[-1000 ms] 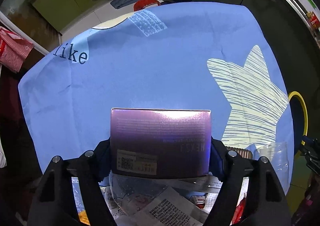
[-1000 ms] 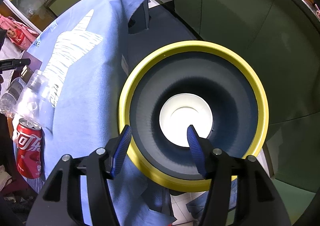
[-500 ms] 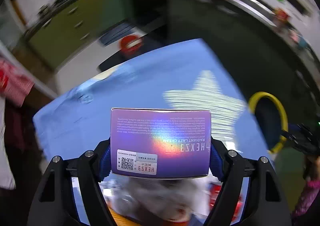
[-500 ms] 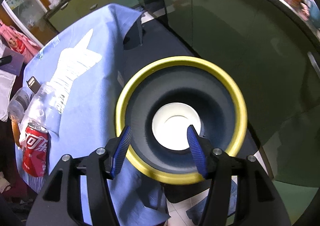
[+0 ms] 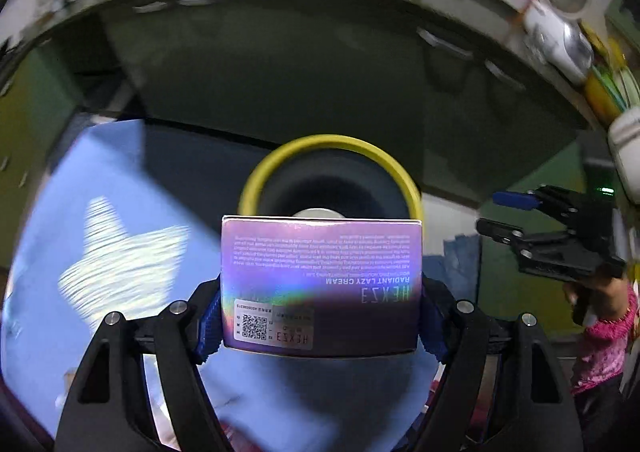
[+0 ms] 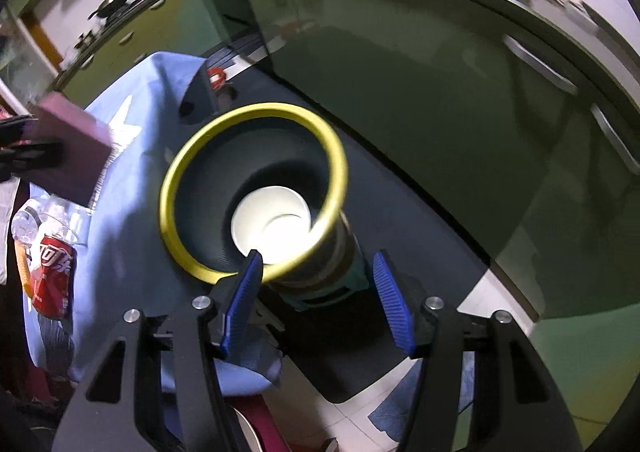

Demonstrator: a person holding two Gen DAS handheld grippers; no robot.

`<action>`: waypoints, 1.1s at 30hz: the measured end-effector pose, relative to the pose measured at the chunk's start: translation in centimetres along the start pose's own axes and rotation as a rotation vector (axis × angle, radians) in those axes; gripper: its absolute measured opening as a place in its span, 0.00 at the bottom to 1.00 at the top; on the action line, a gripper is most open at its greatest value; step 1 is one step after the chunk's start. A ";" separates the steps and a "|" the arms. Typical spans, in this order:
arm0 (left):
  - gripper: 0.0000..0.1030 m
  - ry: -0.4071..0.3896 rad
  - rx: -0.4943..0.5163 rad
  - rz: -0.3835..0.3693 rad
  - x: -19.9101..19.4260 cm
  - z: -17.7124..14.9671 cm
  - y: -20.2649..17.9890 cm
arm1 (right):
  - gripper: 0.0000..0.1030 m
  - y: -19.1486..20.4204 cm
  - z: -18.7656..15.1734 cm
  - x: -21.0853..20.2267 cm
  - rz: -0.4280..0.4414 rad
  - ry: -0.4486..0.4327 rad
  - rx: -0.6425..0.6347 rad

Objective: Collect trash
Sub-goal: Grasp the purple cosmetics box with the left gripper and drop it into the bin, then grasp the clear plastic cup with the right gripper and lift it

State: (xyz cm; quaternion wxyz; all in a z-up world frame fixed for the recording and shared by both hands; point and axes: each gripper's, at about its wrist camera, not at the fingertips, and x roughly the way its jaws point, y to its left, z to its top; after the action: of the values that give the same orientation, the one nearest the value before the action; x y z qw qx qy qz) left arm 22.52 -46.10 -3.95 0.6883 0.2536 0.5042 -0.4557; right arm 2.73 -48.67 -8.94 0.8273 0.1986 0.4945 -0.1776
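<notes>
Surface (image 6: pixel 132 212) under blue star-print cloth. Dark bin (image 6: pixel 200 188) with yellow rim stands on the floor just beside its edge, a white cup (image 6: pixel 272 226) at the bottom. Left gripper (image 5: pixel 320 316) clamped on a purple box (image 5: pixel 320 284), held in the air before the bin mouth, near the rim. Right gripper (image 6: pixel 318 300) released, nothing between its pads, beside the bin. Red can (image 6: pixel 52 276) and clear bottle (image 6: pixel 44 218) lie on the cloth.

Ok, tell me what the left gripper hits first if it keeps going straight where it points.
Probably the bin: its yellow rim sits dead ahead of the left gripper, just beyond the box it holds. Depth is unclear.
</notes>
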 end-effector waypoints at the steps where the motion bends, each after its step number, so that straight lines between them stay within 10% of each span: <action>1: 0.74 0.014 0.008 -0.004 1.2 0.4 -0.7 | 0.53 -0.5 -0.4 -0.2 -0.004 -0.003 0.008; 14: 0.82 0.103 -0.023 0.033 10.6 3.9 -1.3 | 0.56 -3.7 -2.3 -0.4 -0.004 -0.002 0.064; 27: 0.90 -0.328 -0.080 0.094 -10.2 -5.9 4.0 | 0.57 2.4 -1.3 -0.1 0.018 0.015 -0.048; 33: 0.96 -0.536 -0.229 0.362 -19.5 -16.1 11.3 | 0.57 9.5 0.3 0.5 0.070 0.037 -0.176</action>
State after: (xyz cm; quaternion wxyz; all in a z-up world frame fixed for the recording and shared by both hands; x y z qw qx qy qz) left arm 23.57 -20.61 7.02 0.8901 0.1311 0.3000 -0.3171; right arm 7.81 -40.72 -7.81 0.8379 0.1457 0.5163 -0.1006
